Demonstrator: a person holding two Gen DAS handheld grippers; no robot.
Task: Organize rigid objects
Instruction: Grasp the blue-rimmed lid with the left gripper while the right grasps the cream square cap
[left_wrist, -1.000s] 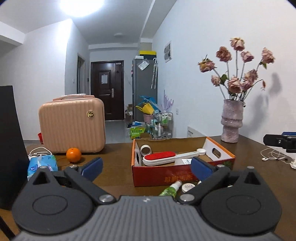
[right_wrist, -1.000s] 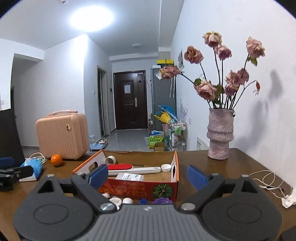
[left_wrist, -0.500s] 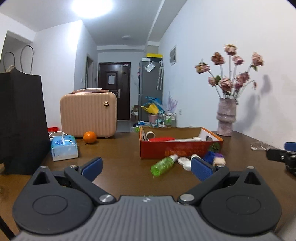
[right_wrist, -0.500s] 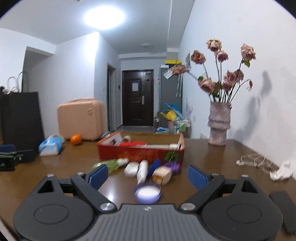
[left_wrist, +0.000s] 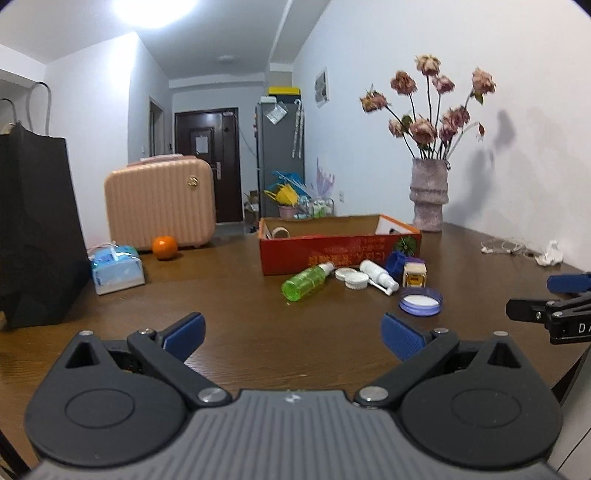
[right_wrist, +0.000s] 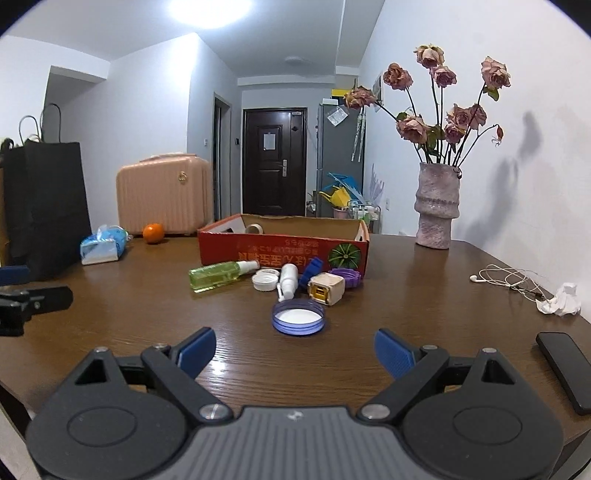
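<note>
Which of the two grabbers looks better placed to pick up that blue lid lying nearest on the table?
Probably the right gripper: the blue lid lies straight ahead between its open fingers, while it sits off to the side of the left gripper.

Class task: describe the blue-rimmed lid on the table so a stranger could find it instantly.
Find the red cardboard box mid-table; small items lie before it. Nearest the right gripper, apart from them, lies the blue-rimmed lid: the only flat round one, white inside.

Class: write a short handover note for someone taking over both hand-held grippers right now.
Left hand-held gripper: open, empty, above the table.
Right hand-held gripper: open, empty, nearest the blue lid.
In the red box: a tape roll; the rest is hidden.
Loose in front of it: green spray bottle, white bottle, white cap, cream cube, purple lid.
Left: box the loose items.
</note>
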